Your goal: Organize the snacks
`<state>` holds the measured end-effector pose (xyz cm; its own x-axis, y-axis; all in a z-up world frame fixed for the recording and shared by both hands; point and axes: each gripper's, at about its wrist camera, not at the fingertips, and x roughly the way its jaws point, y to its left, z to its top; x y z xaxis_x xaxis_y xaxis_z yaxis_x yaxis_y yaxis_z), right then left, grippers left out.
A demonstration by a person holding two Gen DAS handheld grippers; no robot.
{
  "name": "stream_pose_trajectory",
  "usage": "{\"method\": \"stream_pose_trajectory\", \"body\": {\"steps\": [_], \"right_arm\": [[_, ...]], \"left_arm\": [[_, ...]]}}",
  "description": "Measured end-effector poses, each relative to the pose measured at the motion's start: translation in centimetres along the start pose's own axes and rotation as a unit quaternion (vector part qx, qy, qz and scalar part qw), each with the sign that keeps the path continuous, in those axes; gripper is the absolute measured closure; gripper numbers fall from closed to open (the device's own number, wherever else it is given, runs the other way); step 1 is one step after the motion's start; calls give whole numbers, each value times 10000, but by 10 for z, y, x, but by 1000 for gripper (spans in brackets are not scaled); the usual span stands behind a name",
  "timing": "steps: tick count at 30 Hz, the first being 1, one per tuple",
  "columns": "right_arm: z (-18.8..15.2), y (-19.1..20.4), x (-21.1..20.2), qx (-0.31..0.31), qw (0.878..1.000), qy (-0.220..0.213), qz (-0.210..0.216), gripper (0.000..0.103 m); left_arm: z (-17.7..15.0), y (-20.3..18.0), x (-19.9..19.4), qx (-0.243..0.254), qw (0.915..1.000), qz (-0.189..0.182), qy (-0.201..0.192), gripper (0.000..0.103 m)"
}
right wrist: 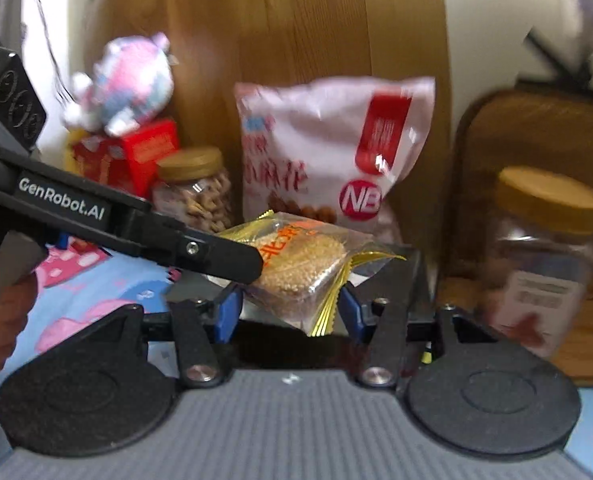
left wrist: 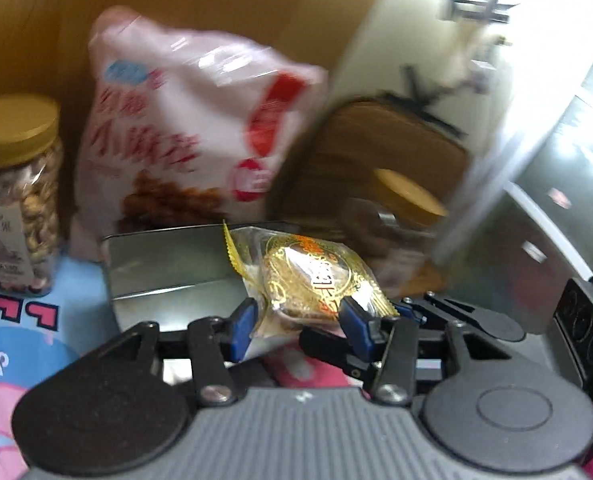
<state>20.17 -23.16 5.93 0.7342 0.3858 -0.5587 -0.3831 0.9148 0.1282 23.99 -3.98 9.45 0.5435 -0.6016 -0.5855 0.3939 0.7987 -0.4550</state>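
A small clear packet with gold edges holding a round sesame cake [left wrist: 316, 280] sits between my left gripper's [left wrist: 300, 316] blue fingers, which are shut on it above an open metal tin [left wrist: 168, 264]. In the right wrist view the same packet [right wrist: 304, 268] hangs over the tin, with the left gripper's black finger [right wrist: 216, 254] reaching in from the left. My right gripper [right wrist: 288, 312] stands open around the packet's lower corner; I cannot tell if its pads touch it.
A pink-white snack bag [left wrist: 184, 128] [right wrist: 328, 152] leans on a wooden board behind the tin. A gold-lidded nut jar [left wrist: 16, 196] [right wrist: 194, 188] stands left, another jar [right wrist: 544, 256] right, red boxes [right wrist: 124, 156] and a plush toy [right wrist: 124, 84] far left.
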Motion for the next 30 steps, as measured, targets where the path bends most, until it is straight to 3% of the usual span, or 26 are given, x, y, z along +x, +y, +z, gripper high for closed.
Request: {"method": "stream_pose_trajectory", "body": {"steps": [3, 8, 13, 17, 19, 21, 23, 25, 28, 30], "right_arm": [[-8, 3, 11, -330, 9991, 25, -253, 46], [-19, -20, 6, 54, 9995, -101, -298, 46], [-22, -31, 5, 747, 9971, 62, -91, 45], [-20, -16, -13, 1194, 9920, 180, 358, 45], [-19, -7, -18, 1111, 9932, 180, 293, 45], [-20, 4, -36, 1005, 9948, -114, 75, 45], [-23, 18, -62, 934, 9944, -494, 92, 45], [-37, 33, -83, 954, 9933, -600, 238, 45], [-69, 57, -85, 790, 9956, -338, 377, 45], [-91, 79, -72, 499, 9982, 58, 337, 45]], "left_arm": [[7, 25, 16, -183, 9998, 113, 53, 56], [12, 57, 34, -279, 9990, 343, -11, 58], [26, 60, 49, 206, 9946, 984, -240, 60], [37, 67, 56, 252, 9950, 937, -239, 62], [40, 64, 60, 290, 9942, 1017, -175, 62], [39, 57, 57, 238, 9930, 1150, -82, 61], [32, 49, 40, 195, 9956, 894, -177, 59], [17, 39, 12, 285, 9973, 591, -316, 56], [-13, 27, -21, 277, 9993, 216, -135, 48], [-36, 15, -25, 470, 9988, 62, 138, 35]]}}
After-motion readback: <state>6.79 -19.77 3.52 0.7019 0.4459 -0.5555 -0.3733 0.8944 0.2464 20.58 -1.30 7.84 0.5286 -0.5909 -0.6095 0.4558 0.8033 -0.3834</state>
